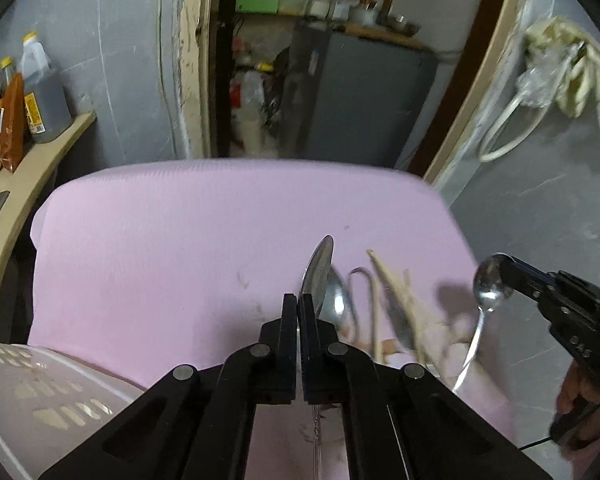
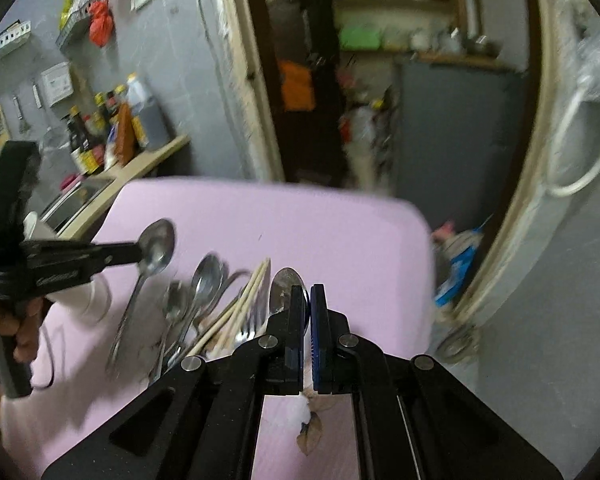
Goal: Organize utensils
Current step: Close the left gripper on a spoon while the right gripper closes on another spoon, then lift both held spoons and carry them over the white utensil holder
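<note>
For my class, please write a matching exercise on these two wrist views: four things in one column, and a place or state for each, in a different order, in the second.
Things
1. left gripper
2. right gripper
3. chopsticks
4. dark liquid jug

Places or states
A. standing on the wooden shelf by the wall
B. lying in the utensil pile on the pink cloth
C. shut on a spoon, white basket at its lower left
D. shut on a spoon, blue pads on its fingers

Pairs: 1-C, 2-D, 3-B, 4-A

Home kitchen, sauce bottles [image 2: 100, 132] on counter [image 2: 148, 160], pantry shelves [image 2: 396, 8]
</note>
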Available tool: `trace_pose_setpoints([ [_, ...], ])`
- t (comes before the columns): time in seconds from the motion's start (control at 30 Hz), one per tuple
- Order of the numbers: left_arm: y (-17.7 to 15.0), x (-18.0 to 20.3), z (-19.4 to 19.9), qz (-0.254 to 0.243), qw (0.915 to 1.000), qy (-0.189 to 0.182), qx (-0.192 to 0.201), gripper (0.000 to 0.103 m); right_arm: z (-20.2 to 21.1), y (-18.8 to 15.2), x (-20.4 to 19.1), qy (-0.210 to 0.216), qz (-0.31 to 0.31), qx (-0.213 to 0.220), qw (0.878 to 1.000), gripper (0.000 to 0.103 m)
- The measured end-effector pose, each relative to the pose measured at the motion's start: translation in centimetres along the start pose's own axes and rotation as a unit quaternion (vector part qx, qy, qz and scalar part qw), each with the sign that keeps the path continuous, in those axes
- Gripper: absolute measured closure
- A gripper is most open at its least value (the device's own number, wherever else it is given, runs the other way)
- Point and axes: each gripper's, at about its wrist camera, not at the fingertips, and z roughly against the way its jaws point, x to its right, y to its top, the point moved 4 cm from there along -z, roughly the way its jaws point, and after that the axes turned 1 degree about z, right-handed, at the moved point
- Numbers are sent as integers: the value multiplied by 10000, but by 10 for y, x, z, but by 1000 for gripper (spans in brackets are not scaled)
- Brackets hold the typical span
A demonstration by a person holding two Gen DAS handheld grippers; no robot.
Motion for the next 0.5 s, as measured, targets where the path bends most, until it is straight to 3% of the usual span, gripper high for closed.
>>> trace_pose_setpoints([
  [0.23, 11, 15, 42, -59, 9933, -568, 1000, 101, 60, 31, -14, -974, 123, 880, 9913, 100],
  [0.5, 33, 8, 109, 86, 9766, -1001, 1901, 101, 140, 77, -57, -1260, 261, 1756, 9760, 100],
])
